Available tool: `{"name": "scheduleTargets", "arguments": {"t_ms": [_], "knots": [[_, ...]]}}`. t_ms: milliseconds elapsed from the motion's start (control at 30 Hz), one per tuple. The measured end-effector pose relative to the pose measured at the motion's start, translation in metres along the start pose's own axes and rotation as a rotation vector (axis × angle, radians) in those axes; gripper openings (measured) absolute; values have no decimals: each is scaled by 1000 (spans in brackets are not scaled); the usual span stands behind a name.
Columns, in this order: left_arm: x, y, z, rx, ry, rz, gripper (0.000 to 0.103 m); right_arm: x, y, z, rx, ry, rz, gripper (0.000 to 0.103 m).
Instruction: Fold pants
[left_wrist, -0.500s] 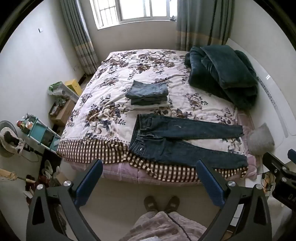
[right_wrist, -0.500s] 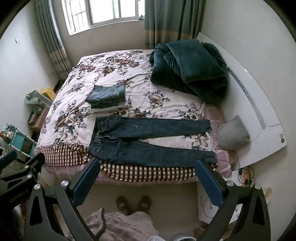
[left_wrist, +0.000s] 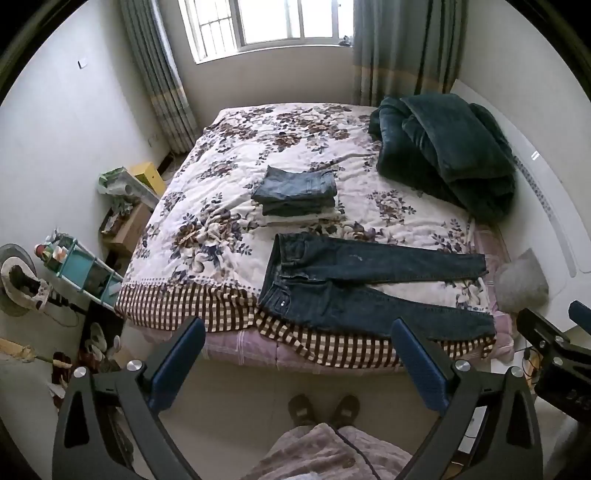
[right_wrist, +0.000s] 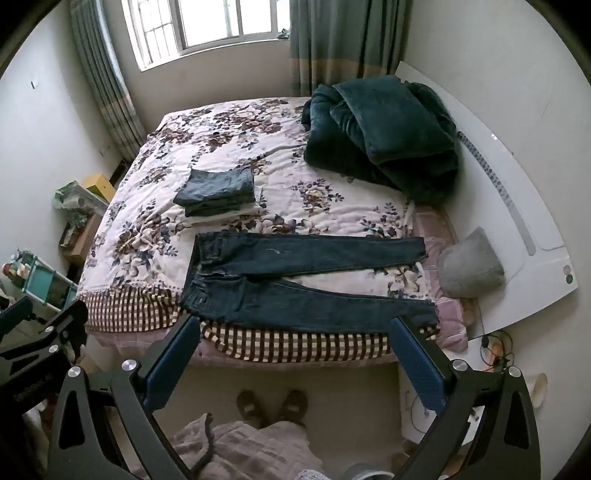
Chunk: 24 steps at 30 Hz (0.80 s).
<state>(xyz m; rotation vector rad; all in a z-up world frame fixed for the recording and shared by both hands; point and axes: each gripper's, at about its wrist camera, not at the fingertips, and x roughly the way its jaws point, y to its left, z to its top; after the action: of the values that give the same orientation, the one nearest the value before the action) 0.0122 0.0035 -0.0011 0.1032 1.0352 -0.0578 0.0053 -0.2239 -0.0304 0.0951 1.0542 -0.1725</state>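
A pair of dark blue jeans (left_wrist: 354, 284) (right_wrist: 295, 280) lies spread flat along the near edge of the bed, waistband to the left, both legs running right and slightly apart. My left gripper (left_wrist: 297, 334) hangs open high above the floor in front of the bed, well short of the jeans, nothing between its blue pads. My right gripper (right_wrist: 291, 332) is likewise open and empty, held at about the same height beside it. A stack of folded jeans (left_wrist: 295, 190) (right_wrist: 218, 192) rests further back on the quilt.
The bed carries a floral quilt (left_wrist: 229, 177) (right_wrist: 236, 140) with a checked border. A dark green blanket (left_wrist: 447, 147) (right_wrist: 388, 140) is heaped at the right rear. A grey pillow (right_wrist: 469, 266) lies by the white headboard. The person's shoes (left_wrist: 323, 408) stand on the floor; clutter lines the left wall.
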Motion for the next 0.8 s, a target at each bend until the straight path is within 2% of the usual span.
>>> {"name": "scheduleTargets", "arguments": {"t_ms": [300,367,800], "knots": [[-12,-3,8,-2,-23,-5,103,1,10,-5,-1,-13,1,103],[-12,-2,9,-2,-25,-5,103,2,7,5,1,-14,4,103],[-13,-10,15,-1,-30,0,103,3,10,12,1,-15,9,103]]}}
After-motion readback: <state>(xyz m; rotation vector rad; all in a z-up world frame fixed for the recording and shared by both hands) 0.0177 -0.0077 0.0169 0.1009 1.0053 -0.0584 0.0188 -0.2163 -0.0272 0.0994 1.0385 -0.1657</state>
